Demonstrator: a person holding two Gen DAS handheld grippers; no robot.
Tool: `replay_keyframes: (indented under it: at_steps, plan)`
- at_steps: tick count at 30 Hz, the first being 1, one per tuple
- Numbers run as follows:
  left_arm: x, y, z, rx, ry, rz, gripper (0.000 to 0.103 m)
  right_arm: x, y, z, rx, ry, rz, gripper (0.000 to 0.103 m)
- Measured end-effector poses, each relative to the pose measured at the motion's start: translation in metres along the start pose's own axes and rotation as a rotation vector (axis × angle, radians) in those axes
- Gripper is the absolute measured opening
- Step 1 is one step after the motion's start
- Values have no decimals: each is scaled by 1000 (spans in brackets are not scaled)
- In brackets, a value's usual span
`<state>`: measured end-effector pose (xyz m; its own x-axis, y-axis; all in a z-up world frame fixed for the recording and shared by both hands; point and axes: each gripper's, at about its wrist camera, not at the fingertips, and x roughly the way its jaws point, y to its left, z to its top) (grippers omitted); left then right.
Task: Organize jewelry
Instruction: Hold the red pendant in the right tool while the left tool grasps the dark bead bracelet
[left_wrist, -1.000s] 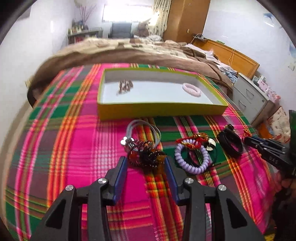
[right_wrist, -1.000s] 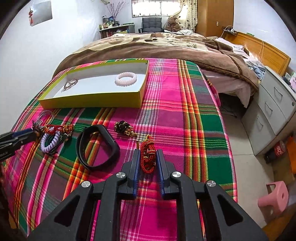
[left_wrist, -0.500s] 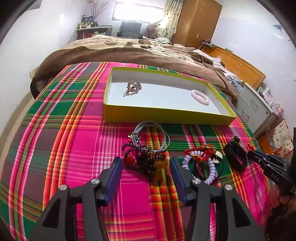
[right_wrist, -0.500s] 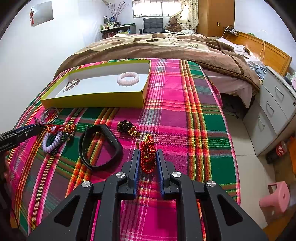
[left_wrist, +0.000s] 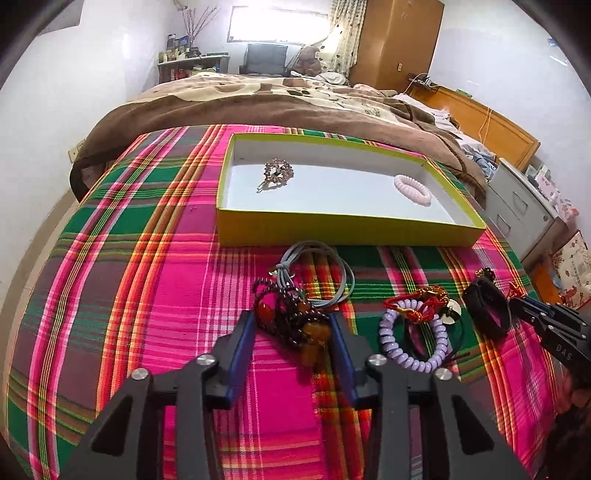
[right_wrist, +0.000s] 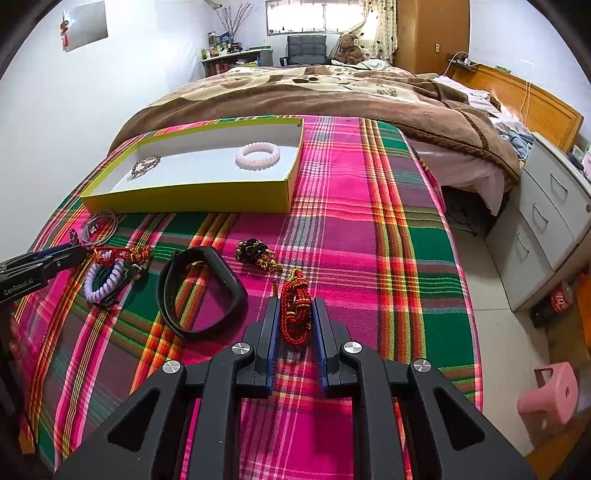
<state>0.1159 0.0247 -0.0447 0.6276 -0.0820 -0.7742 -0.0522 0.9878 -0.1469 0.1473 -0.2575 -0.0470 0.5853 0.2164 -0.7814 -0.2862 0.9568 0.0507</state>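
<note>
The left hand-held gripper hangs over a plaid cloth with a dark beaded bracelet carrying amber stones lying between its two blue-lined fingers. Its jaws have just been closing in on that bracelet; the pads stand right at the edges of the bead tangle, and whether they press on it cannot be told. A loop of grey cord lies just ahead of the fingertips, touching the beads. To that gripper's right sits a lilac coil bracelet with a red knotted cord across its far side, and further right a black band beside the tip of the other tool.

Ahead of both grippers stands a shallow yellow box with a white floor. Inside it lie a sparkly brooch on the left and a pale pink coil bracelet on the right.

The right hand-held gripper is clamped on a red braided bracelet, its narrow jaws squeezing the cord from both sides. Just ahead of it and slightly left lies a small black and gold ornament. The black band rests on the cloth to its left, well apart from the box.
</note>
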Motion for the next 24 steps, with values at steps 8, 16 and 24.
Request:
replay_keyframes:
  at_steps: [8,16,24]
  plan:
    - [-4,15,-2,-32,-4,-45,18,-1,2,0,2,-4,3,17]
    - [-14,16,-7,-4,-22,-54,15,-7,5,-3,13,-16,12,17]
    - [-30,19,-5,21,-66,-60,14,-16,10,-2,29,-41,32,17]
